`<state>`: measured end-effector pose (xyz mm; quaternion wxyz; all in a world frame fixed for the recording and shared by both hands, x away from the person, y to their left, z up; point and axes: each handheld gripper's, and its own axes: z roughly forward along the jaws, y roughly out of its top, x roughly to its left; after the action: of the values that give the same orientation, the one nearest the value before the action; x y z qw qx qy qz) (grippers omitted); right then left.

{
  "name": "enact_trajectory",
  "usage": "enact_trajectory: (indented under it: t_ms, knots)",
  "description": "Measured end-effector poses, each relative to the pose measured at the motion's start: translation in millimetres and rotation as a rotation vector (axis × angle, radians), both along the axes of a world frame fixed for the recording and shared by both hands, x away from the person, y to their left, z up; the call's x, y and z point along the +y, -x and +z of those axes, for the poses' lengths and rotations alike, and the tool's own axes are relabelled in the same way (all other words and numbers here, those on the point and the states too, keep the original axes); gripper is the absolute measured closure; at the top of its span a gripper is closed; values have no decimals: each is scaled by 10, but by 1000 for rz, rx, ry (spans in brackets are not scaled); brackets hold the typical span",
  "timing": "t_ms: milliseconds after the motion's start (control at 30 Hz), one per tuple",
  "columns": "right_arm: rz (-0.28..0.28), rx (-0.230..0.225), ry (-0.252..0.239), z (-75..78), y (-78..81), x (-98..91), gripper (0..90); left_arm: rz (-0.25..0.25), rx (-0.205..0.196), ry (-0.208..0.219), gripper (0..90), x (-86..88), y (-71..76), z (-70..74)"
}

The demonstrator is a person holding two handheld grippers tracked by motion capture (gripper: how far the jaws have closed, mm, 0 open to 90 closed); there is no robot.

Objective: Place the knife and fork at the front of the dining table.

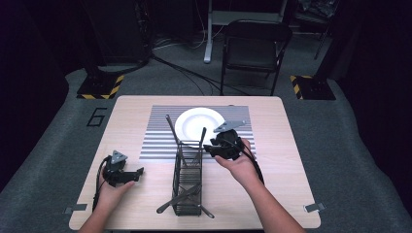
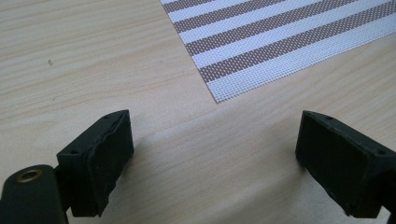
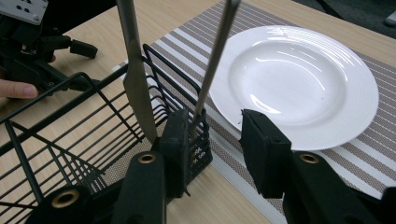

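At the near edge of the table (image 1: 145, 206), seen from above, a black wire rack (image 1: 187, 182) lies lengthwise with one piece of cutlery (image 1: 180, 196) crossing its near end. To its left, the left gripper (image 1: 122, 174) rests low over bare wood in the person's left hand (image 1: 111, 191); its own view shows the two black pads (image 2: 100, 161) spread wide with nothing between them, just wood grain and one corner of the striped mat (image 2: 275, 42) beyond.

Further in, the right gripper (image 1: 212, 148) sits at the far right corner of the rack, held in the right hand (image 1: 240, 167). From above its jaws are too small to judge. The right gripper view gives the detail: the jaws stand partly parted, a thin utensil handle (image 3: 215, 58) rising between them close against the left pad (image 3: 177, 140), the right pad apart from it, so the handle is not pinched. A knife (image 3: 135, 70) stands upright just left of it, its tip down inside the rack (image 3: 70, 135). The left gripper (image 3: 32, 56) shows at the top left of that view, beyond the rack.

Behind the rack, a white plate (image 1: 197, 124) sits on the striped mat (image 1: 160, 131); the right gripper view shows the plate's (image 3: 299, 79) ridged rim and glossy, empty bowl. Past the table stands a dark folding chair (image 1: 255, 48).
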<state>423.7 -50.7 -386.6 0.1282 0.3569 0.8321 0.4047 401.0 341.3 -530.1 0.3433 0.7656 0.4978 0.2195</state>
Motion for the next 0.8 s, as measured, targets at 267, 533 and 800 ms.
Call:
enact_trajectory:
  t_ms: [267,533,800]
  knots:
    - [30,-8,9,7,-74,154,649,0,0,0,112,0,0,0]
    - [48,-2,17,-29,-139,242,669,-1,1,2,111,0,0,-1]
    - [50,-6,13,-20,-165,280,721,-7,2,1,112,-4,3,0]
